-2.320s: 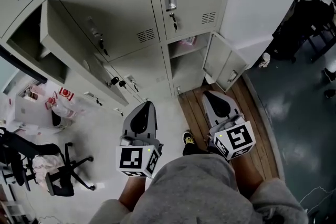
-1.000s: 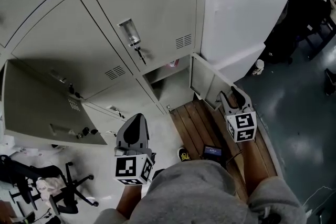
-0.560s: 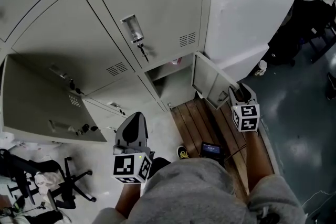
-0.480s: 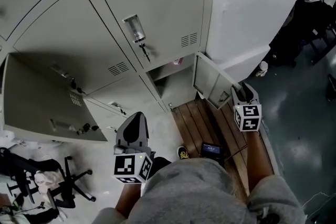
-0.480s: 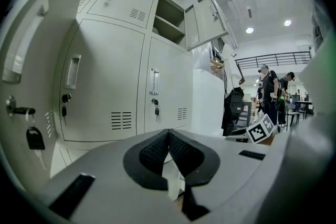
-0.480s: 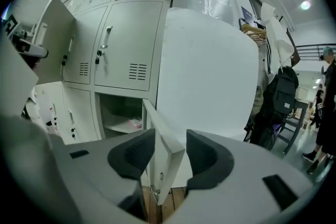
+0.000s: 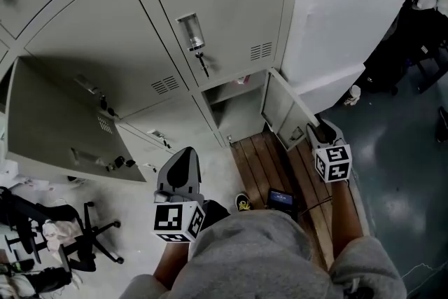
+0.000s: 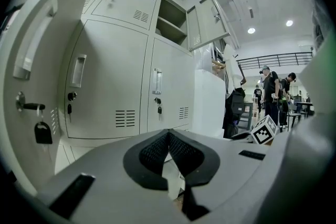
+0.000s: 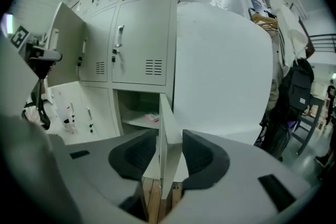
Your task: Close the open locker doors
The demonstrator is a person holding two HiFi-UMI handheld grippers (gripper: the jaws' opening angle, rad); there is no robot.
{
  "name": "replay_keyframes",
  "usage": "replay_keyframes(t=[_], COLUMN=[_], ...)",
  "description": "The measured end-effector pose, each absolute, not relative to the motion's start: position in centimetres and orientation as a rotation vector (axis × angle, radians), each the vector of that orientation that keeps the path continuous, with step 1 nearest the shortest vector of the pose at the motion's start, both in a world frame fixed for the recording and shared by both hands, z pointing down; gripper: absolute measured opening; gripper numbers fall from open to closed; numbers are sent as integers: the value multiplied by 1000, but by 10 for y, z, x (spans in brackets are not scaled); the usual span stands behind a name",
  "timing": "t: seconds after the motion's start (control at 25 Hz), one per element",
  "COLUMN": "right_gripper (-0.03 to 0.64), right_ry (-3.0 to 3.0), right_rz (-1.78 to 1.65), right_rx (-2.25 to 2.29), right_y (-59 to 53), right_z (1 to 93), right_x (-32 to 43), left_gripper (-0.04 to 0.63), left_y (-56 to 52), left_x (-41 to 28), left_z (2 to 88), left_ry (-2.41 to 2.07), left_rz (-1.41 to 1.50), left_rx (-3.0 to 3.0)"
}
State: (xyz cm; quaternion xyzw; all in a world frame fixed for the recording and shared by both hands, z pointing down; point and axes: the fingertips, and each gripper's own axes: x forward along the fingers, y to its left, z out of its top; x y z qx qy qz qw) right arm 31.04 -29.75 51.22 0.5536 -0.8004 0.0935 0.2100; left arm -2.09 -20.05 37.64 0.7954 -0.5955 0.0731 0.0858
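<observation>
1. Our right tool (image 9: 170,150) sat on the free edge of the low door (image 7: 285,110), the sheet metal filling the narrow gap between the jaws; we judged them clamped on it.
2. That door stood wide open, swung out over the wooden floor (image 7: 260,159), well off its compartment (image 7: 240,103).
3. Our left tool (image 8: 168,132) hung low, away from the lockers, jaws together and empty.
4. The left door (image 7: 59,124) also stood open, untouched.
5. Risk: the grip held only a thin edge, so a fast swing could pull the metal out from between the pads.
6. Risk: if the jaws remained on the edge when the door reached its frame, the inner jaw could be pinched and the door left ajar.
7. Risk: a weak push might let it rebound without latching.
</observation>
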Motion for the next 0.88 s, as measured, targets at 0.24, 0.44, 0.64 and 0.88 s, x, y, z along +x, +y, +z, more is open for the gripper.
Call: replay_keyframes(t=[0.24, 0.44, 0.64, 0.88], right_gripper=[104, 115, 134, 146], right_ry=[-2323, -2389, -2444, -2500], right_rz=[197, 226, 244, 259], right_rx=[1371, 1315, 1259, 1220], right_y=[-275, -268, -268, -269], right_z=[510, 510, 510, 509], right_x=[263, 222, 187, 155], left_gripper=[9, 9, 9, 9], left_y=[-193, -187, -179, -174], left_x=[-25, -33, -43, -50], left_z=[382, 381, 383, 382], left_ry=[-1781, -1813, -1855, -1897], left_rz=[212, 195, 197, 213], left_rx=[2351, 2325, 2287, 2257])
